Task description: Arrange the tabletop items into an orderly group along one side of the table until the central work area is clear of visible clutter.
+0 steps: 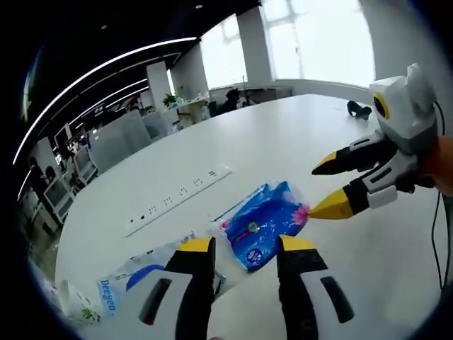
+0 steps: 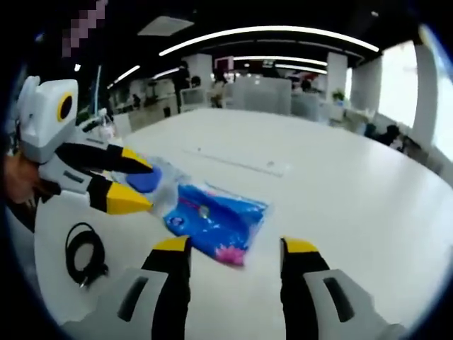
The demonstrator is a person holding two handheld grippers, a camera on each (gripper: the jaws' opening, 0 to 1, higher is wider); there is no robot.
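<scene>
Left gripper (image 1: 246, 249): jaws apart and holding nothing, yellow tips on either side of the near end of the blue packet; in the right gripper view it (image 2: 139, 182) comes in from the left, its tips just beside the packet's far-left corner.
Right gripper (image 2: 235, 248): jaws spread wide, nothing between them, tips hovering just short of the blue packet's near edge; in the left gripper view it (image 1: 331, 185) reaches in from the right, its lower tip at the packet's pink corner, though I cannot tell whether it touches.
Blue packet (image 1: 260, 224): a flat blue plastic pack with a pink corner and small round printed marks, lying on the worktop between the two grippers; seen again in the right gripper view (image 2: 216, 221).
Clear packet (image 1: 138, 276): a see-through pack with blue print, lying just beside the blue packet on the left gripper's side; whether the two overlap is unclear.
Black cable (image 2: 85, 253): a loose coil on the worktop, near the blue packet, below the left gripper in that view.
Worktop (image 1: 297, 134): a broad white rounded surface.
Socket strip (image 1: 177, 200): a long white strip set in the worktop, beyond the blue packet.
Dark object (image 1: 359, 109): small, well beyond the blue packet near the far edge, too small to make out.
Room: an open office with desks and bright windows behind.
</scene>
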